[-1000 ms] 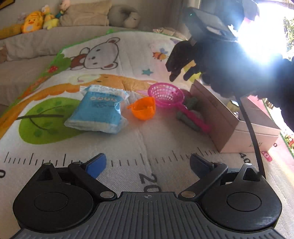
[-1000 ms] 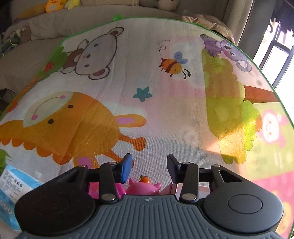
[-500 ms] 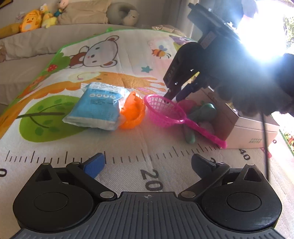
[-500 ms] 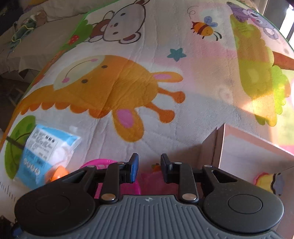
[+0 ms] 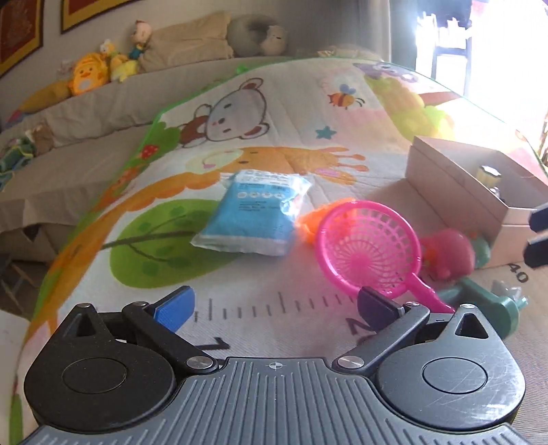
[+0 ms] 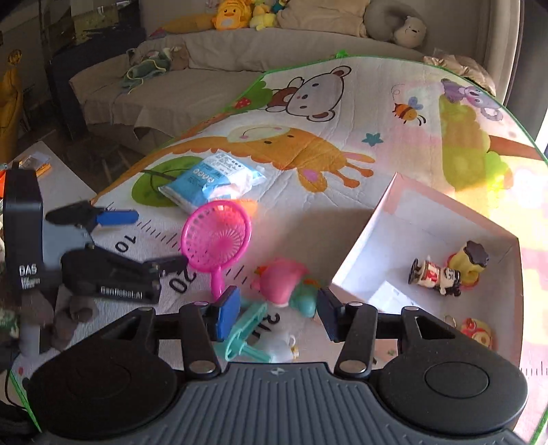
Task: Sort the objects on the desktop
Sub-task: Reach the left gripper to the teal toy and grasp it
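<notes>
On the cartoon play mat lie a blue packet (image 5: 255, 214) (image 6: 212, 181), an orange cup (image 5: 316, 219) half hidden behind a pink net scoop (image 5: 370, 248) (image 6: 215, 236), a pink squishy toy (image 5: 447, 251) (image 6: 281, 279) and green toys (image 5: 479, 297) (image 6: 250, 332). A cardboard box (image 5: 455, 181) (image 6: 428, 239) on the right holds small figurines (image 6: 448, 270). My left gripper (image 5: 274, 306) is open and empty, low over the mat in front of the scoop; it also shows in the right wrist view (image 6: 150, 239). My right gripper (image 6: 277, 313) is open and empty above the pink and green toys.
A grey sofa (image 6: 205, 78) with plush toys (image 5: 89, 72) and a neck pillow (image 6: 397, 24) runs behind the mat. A bright window (image 5: 479, 44) is at the right. A low table edge (image 6: 41, 171) is at the left.
My right gripper has pulled back and up from the toys and opened wide. My left gripper has moved closer to the scoop. The toys have shifted on the mat.
</notes>
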`<act>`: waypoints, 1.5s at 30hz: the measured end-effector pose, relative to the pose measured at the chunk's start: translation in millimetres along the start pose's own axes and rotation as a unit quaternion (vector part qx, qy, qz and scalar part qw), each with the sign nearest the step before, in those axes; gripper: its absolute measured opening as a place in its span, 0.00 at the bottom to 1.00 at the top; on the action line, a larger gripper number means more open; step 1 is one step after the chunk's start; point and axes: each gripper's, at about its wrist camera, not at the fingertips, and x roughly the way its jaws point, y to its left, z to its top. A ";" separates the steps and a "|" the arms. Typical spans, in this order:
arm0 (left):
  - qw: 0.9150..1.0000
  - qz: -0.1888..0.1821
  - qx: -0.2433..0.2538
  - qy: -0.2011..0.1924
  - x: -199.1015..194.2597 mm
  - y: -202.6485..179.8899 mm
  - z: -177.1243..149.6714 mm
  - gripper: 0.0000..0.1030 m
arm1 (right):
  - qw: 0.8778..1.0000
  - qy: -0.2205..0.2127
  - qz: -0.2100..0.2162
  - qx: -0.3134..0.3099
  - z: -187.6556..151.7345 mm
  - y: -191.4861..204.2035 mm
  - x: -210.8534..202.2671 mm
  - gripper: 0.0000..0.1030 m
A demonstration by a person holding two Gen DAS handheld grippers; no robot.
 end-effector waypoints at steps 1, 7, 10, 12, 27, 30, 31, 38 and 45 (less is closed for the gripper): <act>1.000 0.008 -0.004 -0.001 -2.3 3.2 2.3 1.00 | 1.000 0.001 0.000 0.004 -7.2 -3.9 1.6 0.48; 1.000 0.013 0.004 -0.017 -28.1 6.0 9.3 1.00 | 0.998 0.005 0.028 0.060 -39.3 -14.9 29.0 0.48; 0.998 -0.047 0.035 -0.015 -41.7 -9.4 6.9 1.00 | 0.996 0.013 0.028 0.086 -45.5 -21.2 44.3 0.48; 0.992 -0.108 0.061 -0.007 -49.9 -25.5 1.8 1.00 | 0.996 0.007 0.026 0.083 -49.6 -22.8 41.4 0.44; 0.910 -0.396 0.115 0.048 -52.1 -131.1 -20.3 1.00 | 0.977 -0.065 -0.102 0.176 -107.1 -95.1 -31.7 0.59; 0.939 -0.299 0.173 0.004 -55.5 -131.6 -22.4 1.00 | 0.974 -0.063 -0.104 0.192 -117.9 -101.3 -31.1 0.61; 0.948 -0.259 0.184 0.002 -50.8 -131.5 -22.9 1.00 | 0.974 -0.062 -0.103 0.194 -120.6 -101.9 -29.7 0.61; 0.970 -0.200 0.124 0.056 -3.6 -120.4 -9.0 1.00 | 0.974 -0.064 -0.084 0.202 -124.3 -97.6 -21.4 0.62; 0.970 -0.208 0.110 0.056 -0.6 -122.3 -7.7 0.77 | 0.978 -0.077 -0.075 0.179 -114.2 -85.9 -27.8 0.64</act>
